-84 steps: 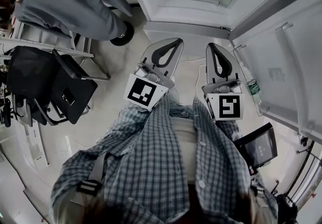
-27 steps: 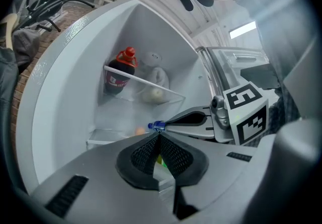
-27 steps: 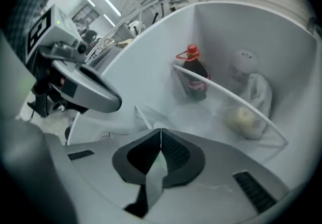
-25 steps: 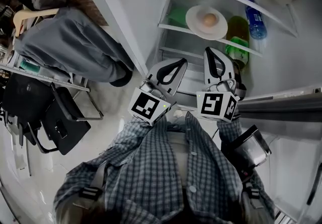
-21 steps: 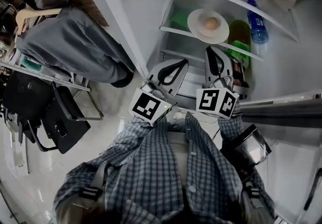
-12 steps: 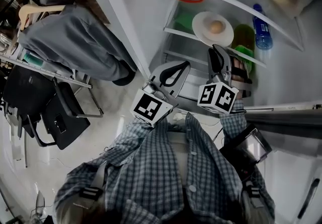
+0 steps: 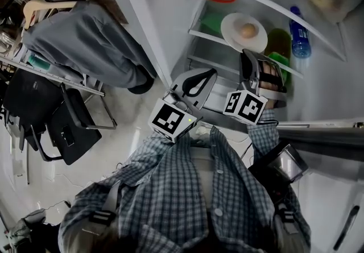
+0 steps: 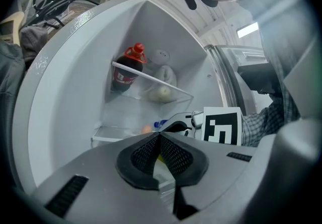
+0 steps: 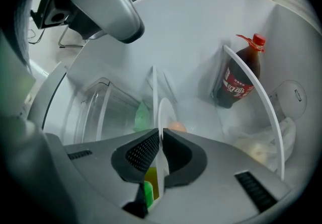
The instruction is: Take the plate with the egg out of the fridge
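Plate [image 7: 232,25] stiff, slick; egg [image 7: 247,30] rolls freely, so I'd keep it level. Right hand-held gripper [image 9: 160,137] seemingly pinches near rim; left hand-held gripper [image 8: 159,137] closed, empty.

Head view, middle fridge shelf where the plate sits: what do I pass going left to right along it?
Green item → plate carrying the egg → green bottle → blue bottle.

Pale glossy floor [image 7: 129,118] with black chair [image 7: 68,132]
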`<state>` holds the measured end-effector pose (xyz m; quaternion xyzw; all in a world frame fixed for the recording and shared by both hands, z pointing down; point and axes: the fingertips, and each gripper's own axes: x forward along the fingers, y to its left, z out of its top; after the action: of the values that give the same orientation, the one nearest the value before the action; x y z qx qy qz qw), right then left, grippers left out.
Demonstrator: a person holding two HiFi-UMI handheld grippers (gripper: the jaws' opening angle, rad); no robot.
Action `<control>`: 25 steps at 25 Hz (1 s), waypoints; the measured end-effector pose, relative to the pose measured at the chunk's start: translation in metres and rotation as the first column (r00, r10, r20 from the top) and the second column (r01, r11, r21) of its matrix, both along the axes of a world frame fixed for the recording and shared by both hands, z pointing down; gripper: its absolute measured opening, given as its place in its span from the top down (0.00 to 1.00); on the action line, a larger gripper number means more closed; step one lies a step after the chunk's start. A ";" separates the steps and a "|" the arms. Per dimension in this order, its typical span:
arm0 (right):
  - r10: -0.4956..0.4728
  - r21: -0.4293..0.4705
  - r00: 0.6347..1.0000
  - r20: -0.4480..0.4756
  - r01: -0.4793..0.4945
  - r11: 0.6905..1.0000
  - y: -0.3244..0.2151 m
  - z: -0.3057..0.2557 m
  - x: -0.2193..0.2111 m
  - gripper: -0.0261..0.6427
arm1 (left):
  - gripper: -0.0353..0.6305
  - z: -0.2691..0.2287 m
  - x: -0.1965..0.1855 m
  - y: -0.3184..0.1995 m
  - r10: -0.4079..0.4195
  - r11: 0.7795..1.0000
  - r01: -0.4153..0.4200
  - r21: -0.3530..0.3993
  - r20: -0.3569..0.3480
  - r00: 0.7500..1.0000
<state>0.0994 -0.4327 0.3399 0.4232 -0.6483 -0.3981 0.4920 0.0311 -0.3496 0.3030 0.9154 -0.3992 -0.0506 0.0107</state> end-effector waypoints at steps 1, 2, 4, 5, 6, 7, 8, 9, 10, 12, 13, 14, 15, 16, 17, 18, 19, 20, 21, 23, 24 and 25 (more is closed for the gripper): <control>0.001 0.003 1.000 -0.002 -0.001 1.000 0.000 -0.001 0.000 0.92 | 0.94 0.000 -0.001 -0.001 -0.002 1.000 0.002 -0.002 -0.003 1.000; 0.002 0.005 1.000 -0.003 -0.002 1.000 0.001 -0.001 0.000 0.92 | 0.94 0.001 -0.001 -0.001 -0.003 1.000 0.003 -0.012 -0.011 1.000; 0.003 0.009 1.000 0.000 -0.003 1.000 0.003 -0.003 0.000 0.92 | 0.94 0.002 -0.001 -0.003 0.002 0.999 -0.003 -0.047 -0.035 0.999; 0.003 0.009 1.000 0.005 -0.003 1.000 0.004 -0.004 -0.001 0.92 | 0.94 0.003 -0.001 -0.004 0.007 0.998 -0.010 -0.062 -0.050 0.999; 0.003 0.009 1.000 0.011 -0.003 1.000 0.005 -0.004 -0.001 0.92 | 0.94 0.004 0.000 -0.005 0.015 0.997 -0.020 -0.074 -0.066 0.998; 0.002 0.009 1.000 0.018 -0.002 1.000 0.007 -0.005 -0.001 0.92 | 0.94 0.006 0.002 -0.006 0.024 0.996 -0.031 -0.086 -0.083 0.996; 0.002 0.010 1.000 0.024 -0.002 1.000 0.009 -0.005 0.000 0.92 | 0.94 0.009 0.004 -0.008 0.035 0.994 -0.045 -0.097 -0.100 0.994; 0.003 0.012 1.000 0.028 -0.003 1.000 0.010 -0.005 0.000 0.92 | 0.94 0.011 0.007 -0.009 0.048 0.992 -0.061 -0.109 -0.117 0.992; 0.004 0.015 1.000 0.030 -0.004 1.000 0.012 -0.005 0.001 0.92 | 0.94 0.013 0.010 -0.010 0.064 0.989 -0.080 -0.121 -0.134 0.989; 0.007 0.019 0.999 0.031 -0.008 1.000 0.016 -0.006 0.003 0.92 | 0.94 0.014 0.016 -0.013 0.092 0.983 -0.117 -0.143 -0.171 0.981; 0.008 0.021 0.999 0.033 -0.009 1.000 0.018 -0.006 0.003 0.92 | 0.94 0.013 0.019 -0.015 0.102 0.979 -0.133 -0.155 -0.195 0.975; 0.009 0.022 0.999 0.034 -0.010 1.000 0.020 -0.007 0.004 0.92 | 0.94 0.013 0.021 -0.016 0.108 0.975 -0.147 -0.167 -0.225 0.968; 0.009 0.023 0.999 0.037 -0.010 1.000 0.022 -0.007 0.004 0.92 | 0.94 0.012 0.022 -0.018 0.111 0.971 -0.160 -0.179 -0.259 0.960; 0.010 0.023 0.999 0.040 -0.011 1.000 0.024 -0.008 0.004 0.92 | 0.94 0.010 0.023 -0.020 0.112 0.966 -0.173 -0.190 -0.292 0.950; 0.010 0.023 0.999 0.042 -0.011 1.000 0.026 -0.009 0.004 0.92 | 0.94 0.009 0.024 -0.022 0.113 0.962 -0.185 -0.200 -0.327 0.938; 0.011 0.024 0.999 0.045 -0.012 1.000 0.029 -0.009 0.003 0.92 | 0.94 0.007 0.024 -0.024 0.111 0.958 -0.196 -0.210 -0.360 0.926; 0.012 0.025 0.999 0.047 -0.013 1.000 0.031 -0.010 0.003 0.92 | 0.94 0.005 0.025 -0.026 0.108 0.954 -0.206 -0.218 -0.392 0.914; 0.012 0.025 0.999 0.049 -0.013 1.000 0.033 -0.010 0.003 0.92 | 0.94 0.003 0.025 -0.028 0.102 0.950 -0.214 -0.227 -0.422 0.901; 0.012 0.027 0.999 0.051 -0.013 1.000 0.035 -0.011 0.002 0.92 | 0.93 0.001 0.025 -0.030 0.096 0.946 -0.221 -0.236 -0.450 0.888; 0.008 0.031 0.998 0.059 -0.009 0.999 0.038 -0.012 0.001 0.92 | 0.93 0.000 0.024 -0.035 0.075 0.938 -0.232 -0.257 -0.505 0.860; 0.005 0.034 0.998 0.065 -0.008 0.999 0.039 -0.012 0.000 0.92 | 0.93 0.000 0.023 -0.038 0.059 0.934 -0.235 -0.267 -0.535 0.843; 0.004 0.038 0.998 0.070 -0.006 0.999 0.040 -0.013 0.000 0.92 | 0.93 -0.001 0.021 -0.040 0.041 0.931 -0.237 -0.277 -0.567 0.823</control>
<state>0.0992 -0.3928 0.3273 0.4478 -0.6563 -0.3941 0.4620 0.0524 -0.3897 0.3025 0.8730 -0.3127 -0.2429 0.2847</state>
